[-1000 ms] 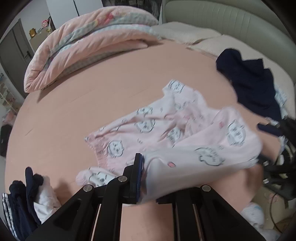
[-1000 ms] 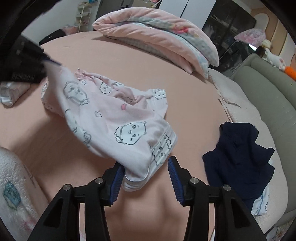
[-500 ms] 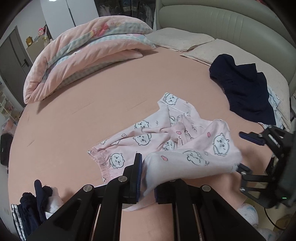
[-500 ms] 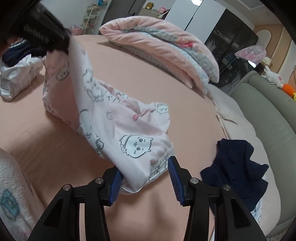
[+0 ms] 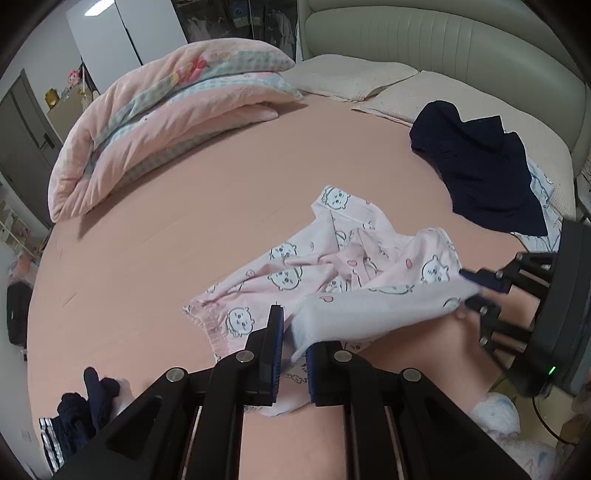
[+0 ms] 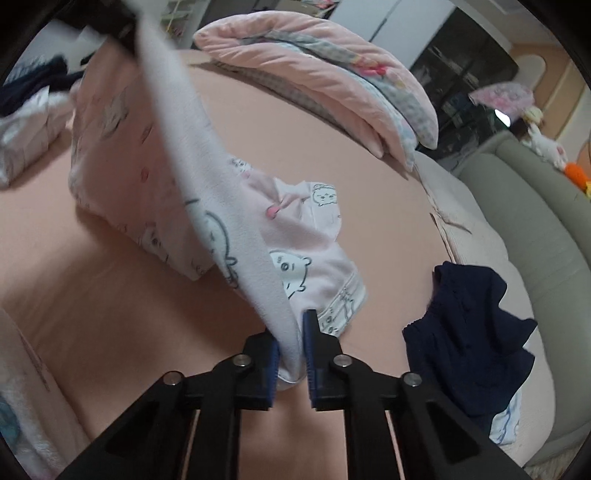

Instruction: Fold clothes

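Note:
A pale pink garment [image 5: 332, 266] printed with cartoon bears lies partly on the pink bed sheet [image 5: 147, 258], and one edge of it is lifted off the sheet. My left gripper [image 5: 291, 321] is shut on that lifted edge at one end. In the left wrist view my right gripper [image 5: 476, 291] pinches the other end at the right. In the right wrist view my right gripper [image 6: 291, 332] is shut on the garment [image 6: 221, 206]. The cloth runs taut up to my left gripper [image 6: 118, 22] at the top left.
A crumpled navy garment [image 5: 476, 173] lies to the right near the pillows [image 5: 351, 74] and the padded headboard [image 5: 443, 40]. A folded pink quilt [image 5: 166, 110] covers the far side of the bed. A small heap of clothes [image 5: 74, 413] sits at the near left.
My right gripper's jaws have closed on the garment's edge, which lay loose between them before. The lifted edge now stretches tighter between the two grippers and hangs higher.

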{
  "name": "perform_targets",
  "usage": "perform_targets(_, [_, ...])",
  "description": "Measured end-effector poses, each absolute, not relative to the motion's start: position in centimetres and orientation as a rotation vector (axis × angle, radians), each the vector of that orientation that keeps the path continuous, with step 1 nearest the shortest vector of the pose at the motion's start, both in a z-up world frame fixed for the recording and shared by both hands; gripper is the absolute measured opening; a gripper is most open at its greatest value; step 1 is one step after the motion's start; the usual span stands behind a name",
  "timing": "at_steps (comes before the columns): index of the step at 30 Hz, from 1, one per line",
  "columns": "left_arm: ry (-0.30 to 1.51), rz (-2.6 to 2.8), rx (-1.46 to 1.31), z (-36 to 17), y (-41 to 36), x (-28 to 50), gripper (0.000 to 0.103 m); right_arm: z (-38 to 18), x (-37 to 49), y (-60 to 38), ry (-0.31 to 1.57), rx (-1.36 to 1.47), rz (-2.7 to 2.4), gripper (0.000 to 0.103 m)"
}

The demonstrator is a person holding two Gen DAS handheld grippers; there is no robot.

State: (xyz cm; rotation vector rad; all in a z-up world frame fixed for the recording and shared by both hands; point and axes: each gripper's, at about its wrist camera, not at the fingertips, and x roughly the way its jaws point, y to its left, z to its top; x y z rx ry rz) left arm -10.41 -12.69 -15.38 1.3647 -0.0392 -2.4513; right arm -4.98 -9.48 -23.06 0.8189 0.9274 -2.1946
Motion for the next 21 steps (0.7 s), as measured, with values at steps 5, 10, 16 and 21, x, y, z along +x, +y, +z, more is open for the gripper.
perform_targets(5, [0.025,-2.425,1.394,-16.1,-13.1,-9.5,0.009,-21.5,-5.8,-8.7,0.83,0.861,-2.226,0.007])
perform_targets(10, [0.013,-2.429,1.394,-15.7,-12.5,-8.7,0.009,-20.1,-6.2,-7.8,0.73,0.91,-2.212,0.007])
perform_targets(16, [0.043,-2.42,1.406,-15.8,-12.0,-7.8,0.009,-18.3,-5.6,-7.0,0.714,0.881,-2.21,0.007])
perform_targets(21, [0.055,-2.424,1.406,-16.3,-11.1,-6.7,0.009,-18.4,-5.2,-6.6,0.728,0.888,-2.181,0.007])
